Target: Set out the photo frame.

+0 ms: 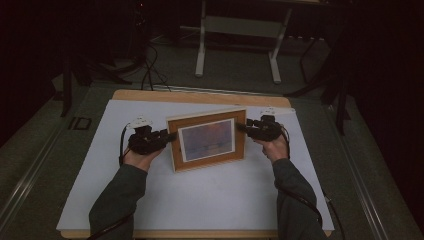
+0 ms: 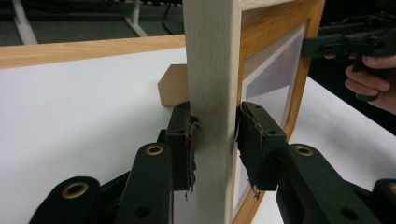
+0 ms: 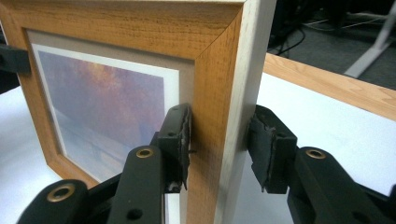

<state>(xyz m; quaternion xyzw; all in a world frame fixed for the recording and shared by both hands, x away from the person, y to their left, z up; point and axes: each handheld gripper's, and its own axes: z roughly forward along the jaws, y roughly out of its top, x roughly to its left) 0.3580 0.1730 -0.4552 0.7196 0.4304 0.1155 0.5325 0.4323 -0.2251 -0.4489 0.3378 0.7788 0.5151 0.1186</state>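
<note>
- At the centre of the high view, the picture frame [image 1: 207,140] stands upright on the white sheet [image 1: 200,200] that covers the table [image 1: 200,96]. Its picture side faces the person.
- The left gripper [image 1: 170,136] meets the frame's left edge and the right gripper [image 1: 241,126] meets its right edge. A hand is behind each.
- Judged from this, the approach is done, since both tools are already astride the frame. What is left is a firm two-sided hold and whatever lift or shift follows. The frame's foot looks to be on the sheet.
- In the left gripper view, the jaws of the left gripper [image 2: 215,135] straddle the pale side of the frame [image 2: 210,70]. One pad lies against the wood. A thin dark gap shows at the pad on the picture side, so I read it as not clamped.
- In the right gripper view, the right gripper [image 3: 218,135] straddles the other edge. One pad is on the front moulding and the other is at the back. I cannot tell whether they press.
- The left gripper view alone reveals a tan back prop [image 2: 172,91] behind the frame, which the high view hides.
- The gripper views give the pad contact, which is too small to read from above. The high view gives the frame's place on the sheet.
</note>
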